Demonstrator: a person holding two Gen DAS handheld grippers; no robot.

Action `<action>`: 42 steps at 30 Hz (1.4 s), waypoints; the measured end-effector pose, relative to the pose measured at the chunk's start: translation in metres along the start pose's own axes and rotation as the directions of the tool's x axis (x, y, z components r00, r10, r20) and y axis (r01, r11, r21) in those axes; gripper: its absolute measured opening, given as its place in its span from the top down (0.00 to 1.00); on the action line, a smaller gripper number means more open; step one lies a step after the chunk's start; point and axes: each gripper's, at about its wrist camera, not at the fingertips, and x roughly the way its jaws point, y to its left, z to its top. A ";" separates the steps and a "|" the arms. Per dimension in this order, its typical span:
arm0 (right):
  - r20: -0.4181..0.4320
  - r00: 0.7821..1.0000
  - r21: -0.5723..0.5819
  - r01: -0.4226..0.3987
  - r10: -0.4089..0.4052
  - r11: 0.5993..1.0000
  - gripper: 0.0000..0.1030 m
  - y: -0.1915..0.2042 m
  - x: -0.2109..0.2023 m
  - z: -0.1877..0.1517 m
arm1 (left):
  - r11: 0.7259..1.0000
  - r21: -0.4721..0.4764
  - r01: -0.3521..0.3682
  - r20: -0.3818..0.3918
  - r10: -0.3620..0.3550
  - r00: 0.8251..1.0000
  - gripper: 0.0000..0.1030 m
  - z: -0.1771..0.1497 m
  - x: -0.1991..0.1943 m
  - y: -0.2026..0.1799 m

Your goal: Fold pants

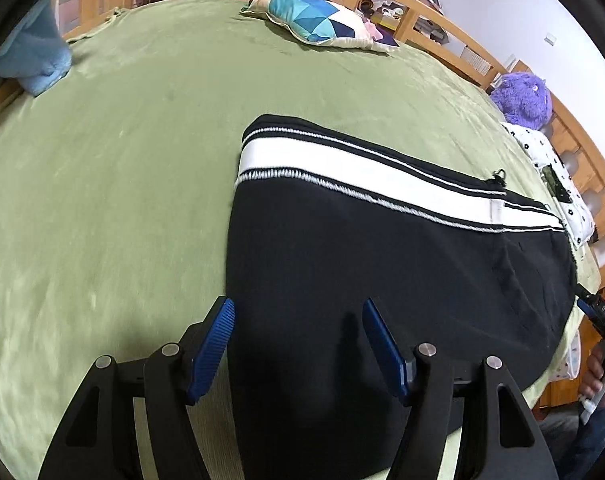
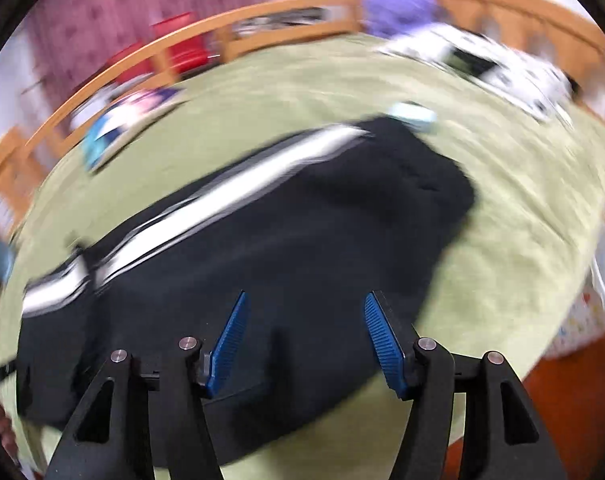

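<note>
Black fabric pants with white side stripe (image 1: 382, 264) flat on green bedspread (image 1: 122, 160) mid-frame, left gripper (image 1: 298, 344) jaws apart above them, right gripper (image 2: 304, 340) jaws apart, nothing gripped

Green bedspread (image 1: 142, 160); patterned pillow (image 1: 322, 20); purple plush (image 1: 522, 96).

Black pants (image 1: 382, 280) with a broad white side stripe edged in thin black-and-white lines — spread on an olive-green bedspread (image 1: 122, 180). Blue ribbed pads (image 1: 212, 350) on black gripper fingers. Cushion (image 1: 322, 20) near the far edge in turquoise, teal and navy triangles on cream. Fuzzy purple plush toy (image 1: 522, 96) at the right edge, beside a white pillow (image 1: 550, 168) with small black flowers. Pale-blue fleece blanket (image 1: 34, 52) at the far left corner — honey-coloured wooden bed rail (image 1: 442, 20) all round. Mauve patterned curtain (image 2: 114, 4) behind.
</note>
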 end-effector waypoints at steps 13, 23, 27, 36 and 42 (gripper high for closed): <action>0.015 0.990 0.248 -0.142 0.142 0.958 0.35 -0.077 0.111 0.042 | 0.994 -0.067 0.090 -0.045 -0.093 0.995 0.39 0.026 0.046 0.022; 0.132 0.983 0.104 -0.141 0.127 0.984 0.84 -0.008 0.035 0.059 | 0.991 0.000 0.134 0.032 -0.134 0.990 0.90 0.040 0.009 0.004; 0.207 0.967 0.067 -0.162 0.145 0.984 0.84 0.032 -0.008 0.067 | 0.989 0.021 0.143 0.100 -0.144 0.984 0.90 0.046 -0.023 0.001; 0.293 0.903 0.010 -0.331 0.313 0.944 0.84 0.110 -0.081 0.069 | 0.998 0.006 0.057 0.227 -0.057 0.972 0.91 0.050 -0.094 0.050; 0.230 0.879 -0.073 -0.412 0.418 0.908 0.84 0.160 -0.077 0.048 | 0.996 -0.068 -0.054 0.256 0.070 0.964 0.90 0.046 -0.124 0.116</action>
